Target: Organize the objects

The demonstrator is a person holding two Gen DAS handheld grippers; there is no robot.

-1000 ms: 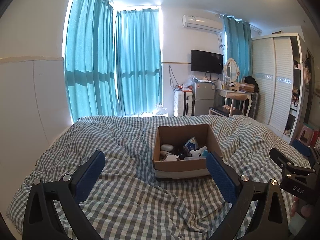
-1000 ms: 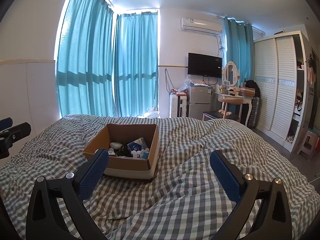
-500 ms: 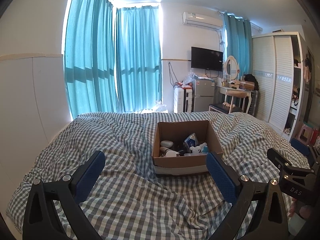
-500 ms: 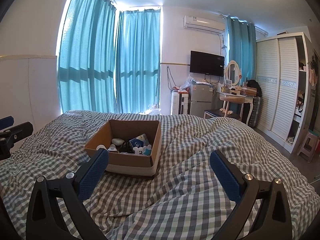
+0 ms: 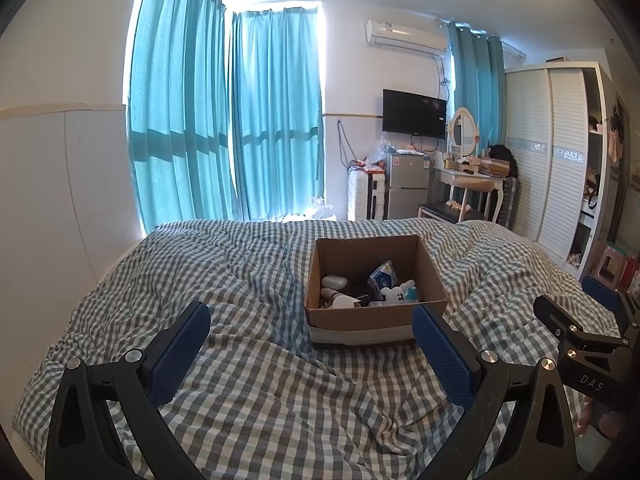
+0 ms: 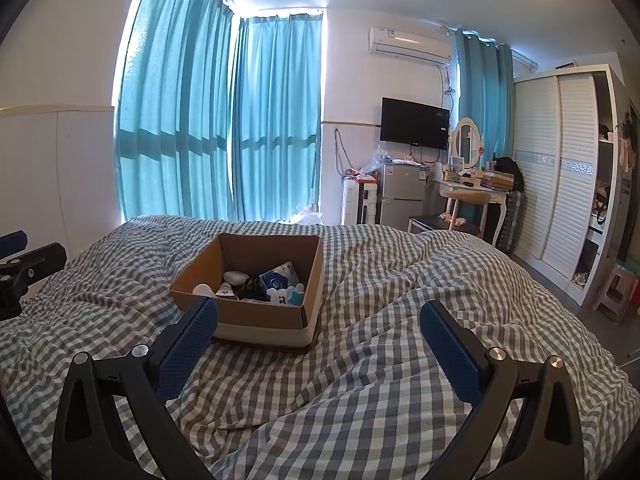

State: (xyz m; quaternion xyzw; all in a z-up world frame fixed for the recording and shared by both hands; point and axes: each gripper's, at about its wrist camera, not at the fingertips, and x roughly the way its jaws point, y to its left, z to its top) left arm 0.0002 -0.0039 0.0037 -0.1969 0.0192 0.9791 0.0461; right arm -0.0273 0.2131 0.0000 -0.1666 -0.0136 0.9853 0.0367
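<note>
Left wrist view shows your left gripper (image 5: 310, 344) spread wide with nothing between its blue pads, held above the checkered bed cover (image 5: 240, 380). The cardboard box (image 5: 374, 322) is your landmark: it sits on the bed just ahead of the gripper, a little toward the right finger, and that finger's tip overlaps the near right corner of the box in the picture; I cannot tell if they touch. Inside the box you see a white oval case (image 5: 334, 281) at the left, a blue packet (image 5: 383, 275) toward the back, and a white and light blue toy figure (image 5: 400, 292) at the front right. More small things lie among them, but they are too small to name. To the right of the box, near the edge of this view, appears part of your right gripper (image 5: 576, 320).

From the right wrist view, your right gripper (image 6: 318, 334) is also spread wide and holds nothing. The box (image 6: 260, 320) lies ahead and to the left of it, and the left finger tip overlaps the near wall of the box in the picture. Far left of the box, a black arm with a blue pad belongs to your left gripper (image 6: 24, 256). Behind the box, past the bed, hang teal curtains (image 6: 224, 128).
</note>
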